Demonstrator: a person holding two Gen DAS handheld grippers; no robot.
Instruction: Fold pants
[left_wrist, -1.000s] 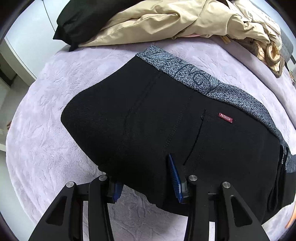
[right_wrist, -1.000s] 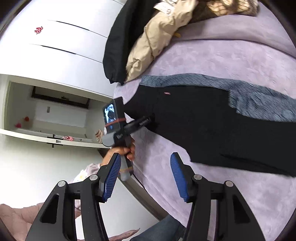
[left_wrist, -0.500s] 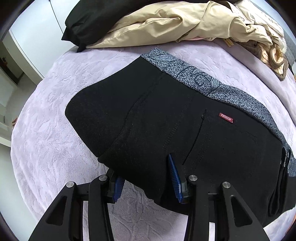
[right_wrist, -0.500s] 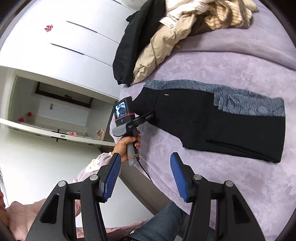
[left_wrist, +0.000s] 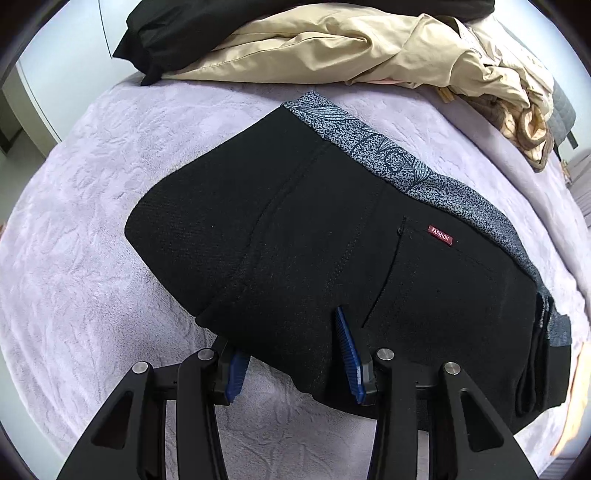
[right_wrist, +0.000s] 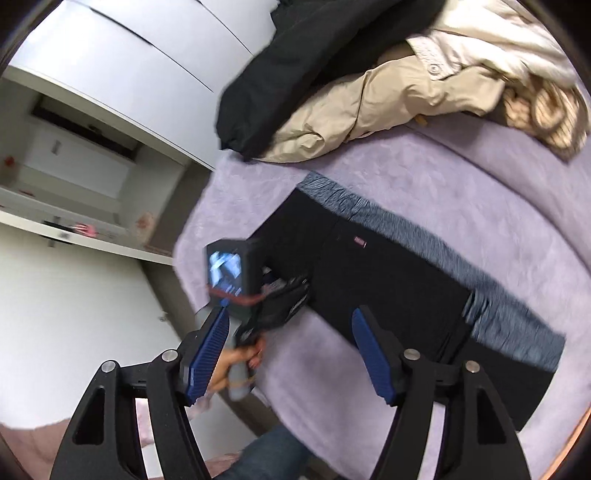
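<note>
- Since the earlier frames the right gripper (right_wrist: 290, 350) has swung back toward the bed, so that the folded pants (right_wrist: 388, 295) now fill the middle of its view rather than lying farther off; the left gripper (left_wrist: 291, 354) has kept its place at the near edge of the cloth, with the pants shifted only slightly in its view.
- Pants (left_wrist: 332, 258): black, folded into a compact slab, lying flat on the lilac bedspread (left_wrist: 92, 258). A grey patterned waistband (left_wrist: 399, 162) runs along the far edge, and a small red label (left_wrist: 440, 235) sits just below it.
- Left gripper: jaws parted wide, straddling the near fold of the pants. The right-hand blue pad (left_wrist: 349, 358) rests on top of the black cloth; the left-hand pad (left_wrist: 236, 376) is partly hidden under the cloth's edge. The fingers are not pressed together on the fabric.
- Right gripper: jaws spread wide with nothing between the blue pads (right_wrist: 371, 358); it hangs above the bedspread (right_wrist: 480, 177), apart from the pants.
- Seen from the right wrist, the person's left hand (right_wrist: 236, 365) grips the handle of the left gripper, whose body (right_wrist: 255, 284) reaches the near edge of the pants.
- Far side of the bed: a beige jacket (left_wrist: 332, 48) and a black garment (left_wrist: 207, 33) lie heaped together, well apart from the pants.
- White wardrobe doors (right_wrist: 129, 55) stand beyond the bed.
</note>
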